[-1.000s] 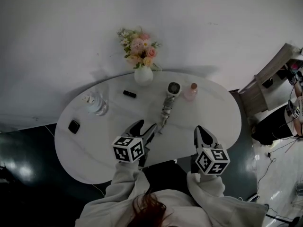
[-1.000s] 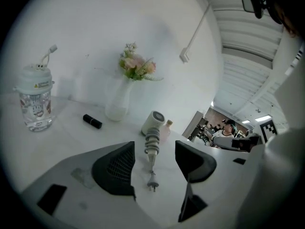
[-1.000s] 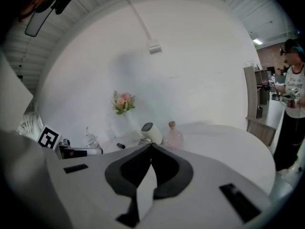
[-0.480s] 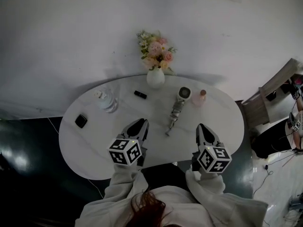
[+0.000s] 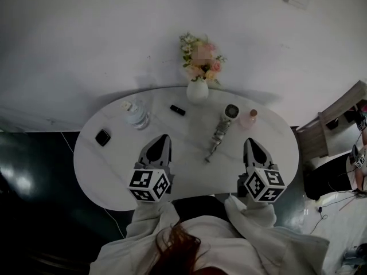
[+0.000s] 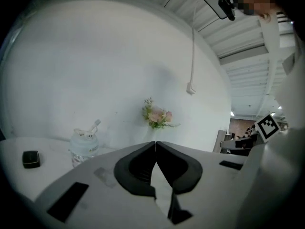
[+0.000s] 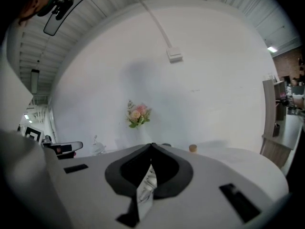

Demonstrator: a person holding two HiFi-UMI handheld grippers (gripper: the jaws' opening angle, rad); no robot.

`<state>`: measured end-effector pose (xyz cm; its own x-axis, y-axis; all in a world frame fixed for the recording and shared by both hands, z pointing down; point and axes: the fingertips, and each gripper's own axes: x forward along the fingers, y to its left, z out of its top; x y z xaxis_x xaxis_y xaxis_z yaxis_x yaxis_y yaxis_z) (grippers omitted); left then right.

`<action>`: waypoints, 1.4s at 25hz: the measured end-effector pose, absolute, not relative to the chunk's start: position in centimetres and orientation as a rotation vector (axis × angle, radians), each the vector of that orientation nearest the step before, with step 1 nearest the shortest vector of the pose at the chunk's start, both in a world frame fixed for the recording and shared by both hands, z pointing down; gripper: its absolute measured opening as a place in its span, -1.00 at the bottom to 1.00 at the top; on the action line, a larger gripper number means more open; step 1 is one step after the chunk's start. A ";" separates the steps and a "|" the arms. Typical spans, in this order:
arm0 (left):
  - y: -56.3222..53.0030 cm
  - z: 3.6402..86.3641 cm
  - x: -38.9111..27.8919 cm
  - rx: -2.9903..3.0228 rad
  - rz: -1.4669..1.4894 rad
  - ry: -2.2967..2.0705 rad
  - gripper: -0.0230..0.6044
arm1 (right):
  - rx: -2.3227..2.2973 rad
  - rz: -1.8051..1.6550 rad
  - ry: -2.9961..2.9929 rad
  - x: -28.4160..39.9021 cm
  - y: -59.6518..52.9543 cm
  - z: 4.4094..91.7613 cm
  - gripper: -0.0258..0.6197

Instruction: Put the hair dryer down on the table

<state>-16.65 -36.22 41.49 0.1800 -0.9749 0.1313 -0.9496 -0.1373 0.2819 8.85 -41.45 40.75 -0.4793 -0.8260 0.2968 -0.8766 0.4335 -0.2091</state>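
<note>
Hair dryer (image 5: 221, 132) lies flat on white oval table (image 5: 114, 176), free of both grippers; head toward wall, beside pink bottle (image 5: 249, 119), handle pointing to the near edge. Flower vase (image 5: 198, 90) behind it, clear jar (image 5: 136, 114) further left.

Head view only: the dryer. Neither gripper view shows it clearly; both show flowers and wall. Left gripper view adds the jar and a small black box (image 6: 31, 159).

Left gripper (image 5: 162, 137): jaws pressed together, nothing between, left of the dryer. Right gripper (image 5: 250, 143): jaws together, empty, right of it.
</note>
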 end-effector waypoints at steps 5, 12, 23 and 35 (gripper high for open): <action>-35.7 41.5 -16.7 2.189 -0.093 -1.849 -0.87 | 1.514 0.398 -2.566 8.3 -41.6 39.5 -0.77; -35.4 41.0 -15.6 2.249 -0.088 -1.838 -0.87 | 1.521 0.360 -2.566 8.6 -41.2 39.4 -0.77; -35.3 42.4 -14.9 2.213 -0.026 -1.822 -0.87 | 1.538 0.388 -2.548 9.4 -40.1 40.0 -0.77; -35.2 42.8 -14.4 2.217 -0.002 -1.810 -0.86 | 1.536 0.418 -2.544 9.7 -39.7 40.6 -0.77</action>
